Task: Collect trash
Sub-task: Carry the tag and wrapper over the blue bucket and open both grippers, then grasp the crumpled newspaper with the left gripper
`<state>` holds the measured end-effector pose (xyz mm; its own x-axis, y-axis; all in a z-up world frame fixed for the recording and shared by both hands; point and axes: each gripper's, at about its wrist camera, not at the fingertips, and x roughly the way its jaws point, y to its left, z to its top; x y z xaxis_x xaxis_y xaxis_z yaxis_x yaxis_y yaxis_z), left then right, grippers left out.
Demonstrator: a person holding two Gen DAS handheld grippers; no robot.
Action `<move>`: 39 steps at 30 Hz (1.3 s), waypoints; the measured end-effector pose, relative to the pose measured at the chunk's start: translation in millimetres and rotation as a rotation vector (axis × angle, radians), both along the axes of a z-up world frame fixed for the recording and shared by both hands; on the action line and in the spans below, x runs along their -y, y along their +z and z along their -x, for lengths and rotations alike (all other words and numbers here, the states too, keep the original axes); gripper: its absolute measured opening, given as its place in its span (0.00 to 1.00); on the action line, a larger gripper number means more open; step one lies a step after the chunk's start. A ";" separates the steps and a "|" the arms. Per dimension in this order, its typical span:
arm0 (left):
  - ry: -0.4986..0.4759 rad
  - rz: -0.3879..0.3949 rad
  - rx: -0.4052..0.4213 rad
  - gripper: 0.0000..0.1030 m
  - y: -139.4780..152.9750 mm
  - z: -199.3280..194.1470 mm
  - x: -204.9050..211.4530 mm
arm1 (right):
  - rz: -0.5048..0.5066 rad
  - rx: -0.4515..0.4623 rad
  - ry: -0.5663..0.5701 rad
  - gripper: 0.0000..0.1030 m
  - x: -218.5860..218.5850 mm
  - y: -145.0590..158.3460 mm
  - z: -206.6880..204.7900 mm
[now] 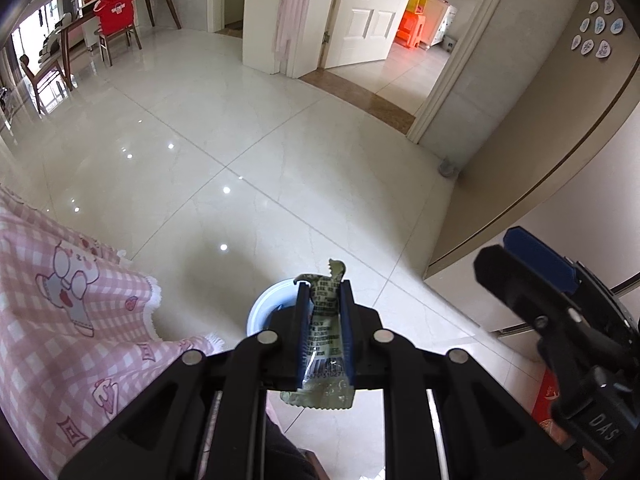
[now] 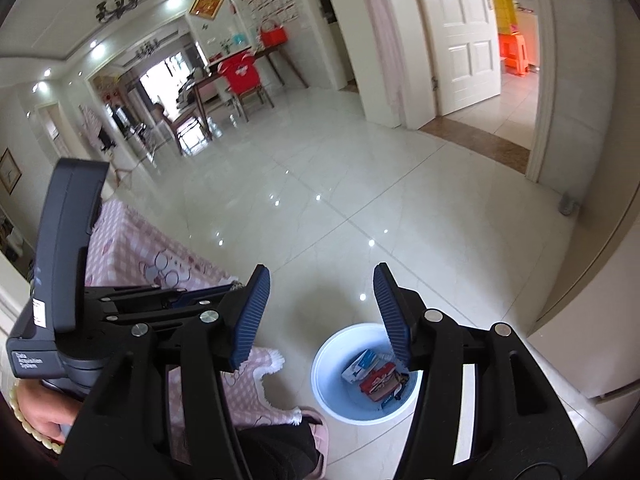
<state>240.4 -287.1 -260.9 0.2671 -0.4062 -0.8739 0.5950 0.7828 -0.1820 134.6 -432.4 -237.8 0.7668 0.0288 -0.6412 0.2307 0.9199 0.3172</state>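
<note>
We have wide bare room on the glossy cream tiled floor (image 1: 248, 128) ahead, bounded by the pink checked tablecloth (image 1: 60, 300) on our left and a beige cabinet front (image 1: 540, 184) on our right. Our left gripper (image 1: 324, 320) has its fingers clamped on a crumpled green foil wrapper (image 1: 325, 332) with printed text and a barcode, its long axis running along the fingers, torn end forward, above the round white-and-blue plastic bin (image 2: 360, 376). Our right gripper (image 2: 322, 316) holds nothing, fingers spread wide over that bin, which contains boxes and wrappers.
</note>
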 end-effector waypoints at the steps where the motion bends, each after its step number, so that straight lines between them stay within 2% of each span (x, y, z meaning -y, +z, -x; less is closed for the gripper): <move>1: -0.004 0.013 0.000 0.19 0.9 0.1 1.6 | -0.002 0.012 -0.007 0.52 2.7 2.7 2.9; 2: -0.006 0.016 -0.002 0.24 0.7 0.1 2.3 | -0.001 0.018 -0.013 0.52 3.2 4.2 4.9; 4: -0.002 0.019 0.003 0.54 1.8 0.3 4.9 | 0.003 0.027 -0.025 0.52 6.4 7.5 8.3; 5: 0.001 0.024 0.012 0.60 2.9 0.6 4.5 | 0.002 0.032 -0.027 0.52 7.4 8.8 9.3; 6: 0.003 0.030 0.021 0.62 4.1 1.1 3.6 | -0.001 0.037 -0.029 0.52 8.2 10.5 10.5; 16: 0.038 0.033 0.025 0.63 16.3 0.0 -21.1 | -0.002 0.019 0.001 0.52 -4.8 9.9 9.1; 22: 0.089 0.048 0.073 0.65 37.3 6.3 -65.6 | -0.001 0.024 0.060 0.52 -29.1 20.0 0.9; 29: 0.193 0.027 0.187 0.66 74.0 18.6 -155.1 | 0.007 0.048 0.197 0.52 -96.8 35.0 -11.0; 32: 0.287 0.028 0.235 0.74 88.6 22.4 -208.0 | 0.003 0.060 0.269 0.52 -135.3 40.2 -17.4; 39: 0.518 -0.045 0.308 0.77 101.7 33.1 -322.9 | -0.003 0.064 0.447 0.52 -232.3 47.4 -33.8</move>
